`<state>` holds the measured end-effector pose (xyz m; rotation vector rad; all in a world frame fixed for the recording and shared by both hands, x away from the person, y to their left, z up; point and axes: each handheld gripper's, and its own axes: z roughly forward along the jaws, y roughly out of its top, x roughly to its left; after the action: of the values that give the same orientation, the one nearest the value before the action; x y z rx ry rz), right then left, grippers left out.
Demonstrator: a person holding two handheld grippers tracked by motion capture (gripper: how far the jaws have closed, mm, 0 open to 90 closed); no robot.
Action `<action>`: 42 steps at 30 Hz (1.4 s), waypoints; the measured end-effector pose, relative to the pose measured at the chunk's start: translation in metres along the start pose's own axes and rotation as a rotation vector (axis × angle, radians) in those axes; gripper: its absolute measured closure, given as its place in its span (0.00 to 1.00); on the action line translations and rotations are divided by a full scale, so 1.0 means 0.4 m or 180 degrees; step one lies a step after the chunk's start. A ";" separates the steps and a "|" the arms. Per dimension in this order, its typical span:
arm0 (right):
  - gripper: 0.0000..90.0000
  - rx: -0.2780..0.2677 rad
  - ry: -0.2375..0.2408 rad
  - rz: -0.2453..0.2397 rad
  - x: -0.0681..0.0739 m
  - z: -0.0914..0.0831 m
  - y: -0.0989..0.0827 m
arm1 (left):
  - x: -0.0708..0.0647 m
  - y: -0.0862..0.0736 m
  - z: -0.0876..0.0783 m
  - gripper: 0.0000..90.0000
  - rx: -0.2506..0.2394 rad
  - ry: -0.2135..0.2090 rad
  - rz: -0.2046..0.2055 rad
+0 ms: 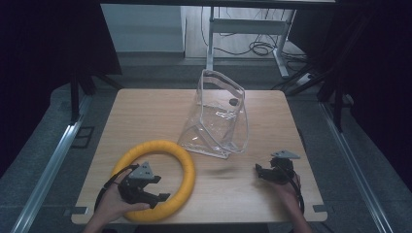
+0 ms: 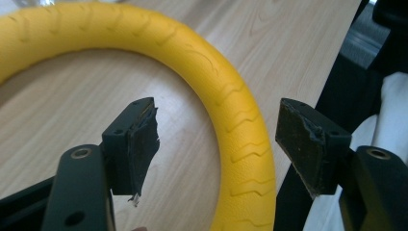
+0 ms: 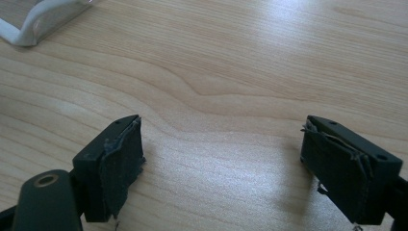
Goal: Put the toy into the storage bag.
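On a light wooden table (image 1: 145, 109) seen from above, a person's left hand (image 1: 112, 204) holds the left gripper (image 1: 156, 190) over the near left part of the tabletop, inside the hole of a yellow ring (image 1: 187, 167) that lies flat on the wood. The claw's jaws stand spread wide, pinching nothing. In the left gripper view the ring (image 2: 240, 120) curves down between the two black jaws: one jaw sits inside the hoop over bare wood, the other hangs outside it, past the table's edge, and the ring's ribbed band passes through the gap without either worn pad pressing on it. The ring's near arc reaches close to the table's front edge in the high view.

Toward the middle, a clear plastic bag (image 1: 218, 116) with a white-trimmed base stands upright on the far half of the table, just beyond the ring and apart from both claws.

At the near right, the person's right hand (image 1: 286, 187) holds the right gripper (image 1: 260, 171) low over bare wood, well apart from the ring. In the right gripper view its jaws are likewise spread wide over empty wood grain, with a corner of the bag's white trim (image 3: 33, 21) at the upper left.
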<state>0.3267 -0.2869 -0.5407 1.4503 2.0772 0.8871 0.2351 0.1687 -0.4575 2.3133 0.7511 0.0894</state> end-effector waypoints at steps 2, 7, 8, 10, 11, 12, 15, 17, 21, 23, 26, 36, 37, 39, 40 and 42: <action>0.17 0.0002 -0.0001 0.0002 0.000 0.000 0.000 | -0.006 0.000 0.010 0.35 0.0065 -0.0034 0.0031; 0.17 0.0000 -0.0006 0.0004 0.000 0.000 0.000 | -0.024 -0.006 0.041 0.35 0.0279 -0.0014 0.0105; 0.17 0.0004 -0.0011 0.0002 0.000 0.000 0.000 | -0.029 -0.008 0.050 0.35 0.0342 0.0008 0.0139; 0.17 0.0004 -0.0011 0.0002 0.000 0.000 0.000 | -0.039 -0.013 0.065 0.35 0.0466 0.0010 0.0203; 0.17 0.0000 -0.0006 0.0005 0.000 0.000 0.000 | -0.042 -0.016 0.071 0.36 0.0494 0.0006 0.0210; 0.17 0.0000 -0.0006 0.0005 0.000 0.000 0.000 | -0.044 -0.019 0.076 0.36 0.0535 -0.0008 0.0214; 0.17 0.0003 -0.0012 0.0004 0.000 0.000 0.000 | -0.048 -0.027 0.092 0.38 0.0713 0.0026 0.0217; 0.17 0.0004 -0.0011 0.0004 0.000 0.000 0.000 | -0.050 -0.028 0.101 0.39 0.0794 0.0042 0.0221; 0.17 0.0002 -0.0017 0.0004 -0.001 0.000 0.001 | -0.056 -0.025 0.113 0.42 0.0946 0.0067 0.0261; 0.17 0.0002 -0.0018 0.0007 -0.001 0.000 0.001 | -0.058 -0.022 0.118 0.43 0.1013 0.0083 0.0254; 0.17 0.0002 -0.0021 0.0009 -0.001 0.001 0.001 | -0.060 -0.019 0.131 0.44 0.1125 0.0106 0.0221; 0.17 0.0000 -0.0024 0.0008 -0.001 0.001 0.001 | -0.075 -0.008 0.162 0.53 0.1229 0.0180 0.0152; 0.17 0.0000 -0.0023 0.0009 -0.001 0.001 0.001 | -0.079 -0.008 0.163 0.55 0.1216 0.0203 0.0141; 0.17 0.0000 -0.0025 0.0008 -0.001 0.001 0.001 | -0.080 -0.009 0.162 0.56 0.1203 0.0209 0.0132; 0.17 0.0000 -0.0026 0.0009 -0.001 0.001 0.001 | -0.078 -0.010 0.161 0.56 0.1191 0.0195 0.0123; 0.17 0.0001 -0.0026 0.0009 -0.001 0.001 0.002 | -0.074 -0.012 0.159 0.56 0.1140 0.0146 0.0090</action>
<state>0.3276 -0.2870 -0.5406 1.4549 2.0698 0.8805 0.2248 0.1176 -0.5048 2.6693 0.8114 0.0215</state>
